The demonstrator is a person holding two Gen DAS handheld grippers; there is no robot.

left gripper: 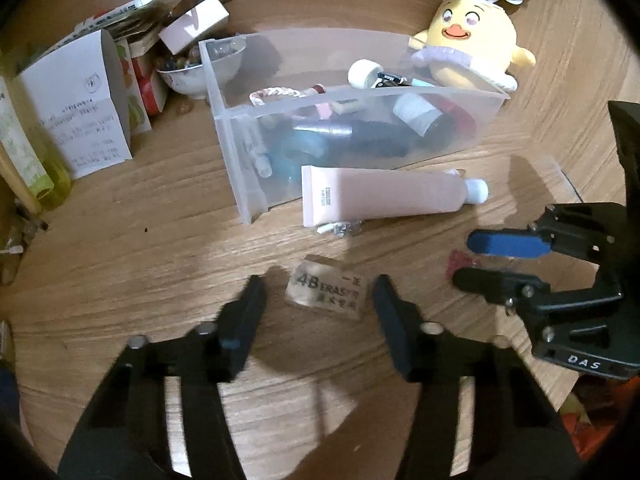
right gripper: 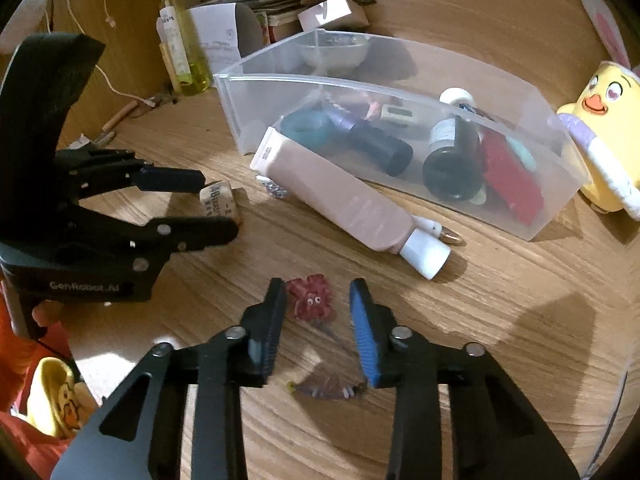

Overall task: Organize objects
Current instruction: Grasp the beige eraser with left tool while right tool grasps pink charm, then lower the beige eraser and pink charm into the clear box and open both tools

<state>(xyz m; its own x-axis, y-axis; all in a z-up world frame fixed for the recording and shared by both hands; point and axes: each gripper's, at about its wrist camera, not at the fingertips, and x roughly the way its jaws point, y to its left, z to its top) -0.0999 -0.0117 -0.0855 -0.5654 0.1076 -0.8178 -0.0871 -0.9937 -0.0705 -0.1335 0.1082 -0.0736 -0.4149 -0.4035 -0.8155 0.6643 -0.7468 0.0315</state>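
A 4B eraser [left gripper: 326, 290] lies on the wooden table between the fingers of my open left gripper [left gripper: 320, 300]; it shows in the right wrist view [right gripper: 218, 200] between the same jaws. My right gripper [right gripper: 316, 312] is open around a small red flower-shaped clip [right gripper: 311, 297] on the table, and it shows in the left wrist view [left gripper: 472, 258]. A pink tube [left gripper: 384, 196] lies against the front of a clear plastic bin [left gripper: 240, 160] that holds bottles and small items. The tube [right gripper: 348, 204] and bin [right gripper: 560, 168] also show in the right wrist view.
A yellow chick plush [left gripper: 472, 48] sits behind the bin's right end. Boxes, a white paper [left gripper: 76, 116], a bowl [left gripper: 188, 72] and a yellow-green bottle [right gripper: 180, 40] crowd the back left. A small dark trinket [right gripper: 328, 390] lies under my right gripper.
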